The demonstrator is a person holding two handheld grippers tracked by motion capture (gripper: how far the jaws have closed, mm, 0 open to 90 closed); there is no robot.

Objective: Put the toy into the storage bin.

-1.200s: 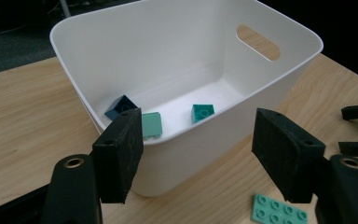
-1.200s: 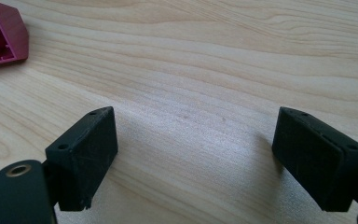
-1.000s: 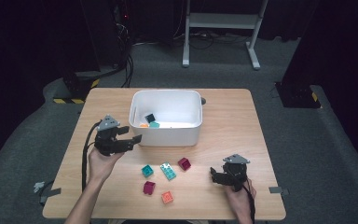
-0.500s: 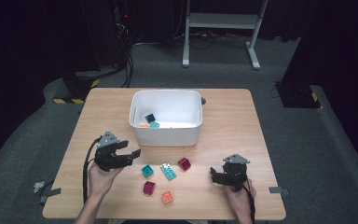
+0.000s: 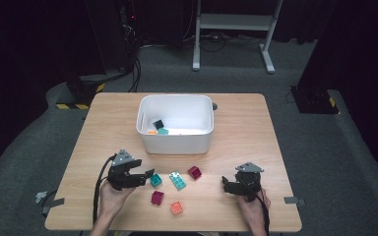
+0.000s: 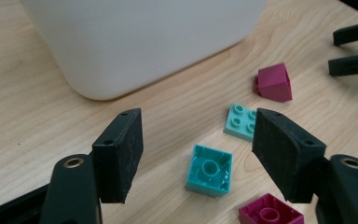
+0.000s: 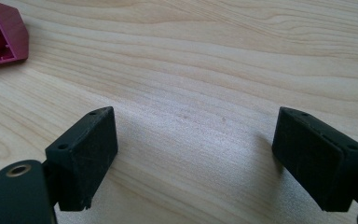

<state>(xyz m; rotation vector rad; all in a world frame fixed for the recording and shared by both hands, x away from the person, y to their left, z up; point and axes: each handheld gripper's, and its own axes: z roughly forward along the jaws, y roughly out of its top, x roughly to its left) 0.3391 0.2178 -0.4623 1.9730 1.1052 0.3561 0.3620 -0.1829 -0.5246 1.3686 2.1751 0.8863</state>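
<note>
My left gripper (image 5: 149,176) is low over the table, open, with its tips just left of an upside-down teal brick (image 5: 156,179). In the left gripper view that teal brick (image 6: 209,170) lies on the wood between and just beyond the open jaws of my left gripper (image 6: 200,135), untouched. Around it lie a pale teal flat brick (image 6: 240,122), a magenta brick (image 6: 274,83) and another magenta brick (image 6: 270,214). An orange brick (image 5: 176,208) lies nearer the front edge. My right gripper (image 5: 225,184) rests open and empty over bare wood (image 7: 196,116).
A white bin (image 5: 175,123) with a few small bricks inside stands at the table's middle back, close behind the loose bricks. The table's front edge (image 5: 177,230) is near both hands. A magenta brick (image 7: 2,32) shows at the top left of the right gripper view.
My left gripper has come down and back from beside the bin's left front corner to the table beside the teal brick. The right gripper has stayed put.
</note>
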